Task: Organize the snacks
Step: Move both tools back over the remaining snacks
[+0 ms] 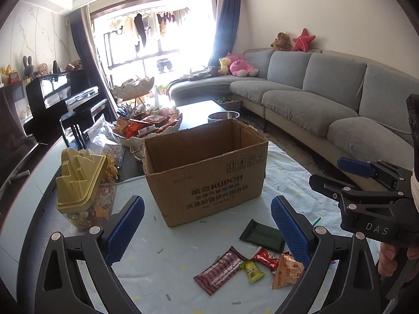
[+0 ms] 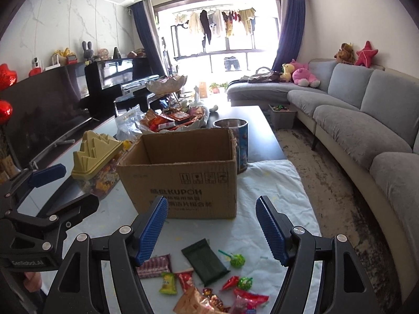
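An open, empty-looking cardboard box (image 1: 207,172) (image 2: 183,178) stands on a white cloth. In front of it lie loose snacks: a dark green packet (image 1: 263,235) (image 2: 205,263), a maroon striped packet (image 1: 220,269) (image 2: 154,263), a yellow-green candy (image 1: 251,270) (image 2: 167,284), a red sachet (image 1: 265,257) (image 2: 186,280), an orange packet (image 1: 286,270) (image 2: 193,302) and a green lollipop (image 2: 237,260). My left gripper (image 1: 207,231) is open and empty above the snacks. My right gripper (image 2: 212,229) is open and empty above them; it also shows in the left wrist view (image 1: 366,178).
A clear candy jar with a yellow lid (image 1: 83,185) (image 2: 97,159) stands left of the box. Behind are a shell-shaped bowl of snacks (image 1: 149,128) (image 2: 172,120), a round tin (image 2: 235,141) and a plastic bag (image 1: 104,136). A grey sofa (image 1: 327,104) runs along the right.
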Tool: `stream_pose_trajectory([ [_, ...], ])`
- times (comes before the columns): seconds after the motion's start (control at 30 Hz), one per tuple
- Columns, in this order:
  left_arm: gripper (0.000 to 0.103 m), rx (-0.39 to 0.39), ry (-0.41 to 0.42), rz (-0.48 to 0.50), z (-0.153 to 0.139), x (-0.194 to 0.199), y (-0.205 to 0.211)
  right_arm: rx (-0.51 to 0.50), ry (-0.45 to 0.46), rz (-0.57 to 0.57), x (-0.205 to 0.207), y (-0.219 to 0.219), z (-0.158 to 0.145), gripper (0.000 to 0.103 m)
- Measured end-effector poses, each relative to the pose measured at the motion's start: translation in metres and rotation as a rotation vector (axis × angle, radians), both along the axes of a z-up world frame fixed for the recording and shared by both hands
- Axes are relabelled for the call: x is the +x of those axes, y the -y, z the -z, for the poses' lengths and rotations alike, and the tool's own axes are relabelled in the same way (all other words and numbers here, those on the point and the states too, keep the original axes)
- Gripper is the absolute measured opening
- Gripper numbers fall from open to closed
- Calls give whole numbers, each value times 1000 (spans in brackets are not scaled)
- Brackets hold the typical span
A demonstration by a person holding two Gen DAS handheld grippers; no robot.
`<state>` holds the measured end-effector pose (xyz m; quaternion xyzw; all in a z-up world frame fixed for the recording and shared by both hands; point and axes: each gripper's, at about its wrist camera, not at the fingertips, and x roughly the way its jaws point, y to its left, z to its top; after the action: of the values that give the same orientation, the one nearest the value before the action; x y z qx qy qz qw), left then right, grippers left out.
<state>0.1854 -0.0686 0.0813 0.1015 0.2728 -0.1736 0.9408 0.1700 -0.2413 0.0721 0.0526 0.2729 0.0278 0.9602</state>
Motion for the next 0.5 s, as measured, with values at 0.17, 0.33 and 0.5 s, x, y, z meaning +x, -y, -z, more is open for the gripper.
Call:
stream_pose_trajectory([
  [0.17, 99, -8, -65, 18, 22, -10, 4, 4, -53, 28, -18, 5, 22, 71],
  [0.33, 99, -8, -125, 33, 46, -18, 8, 10, -100, 66, -34, 12, 44, 71],
  [0.5, 99, -16, -175, 38, 66, -22, 8, 10, -140, 90, -43, 19, 59, 71],
])
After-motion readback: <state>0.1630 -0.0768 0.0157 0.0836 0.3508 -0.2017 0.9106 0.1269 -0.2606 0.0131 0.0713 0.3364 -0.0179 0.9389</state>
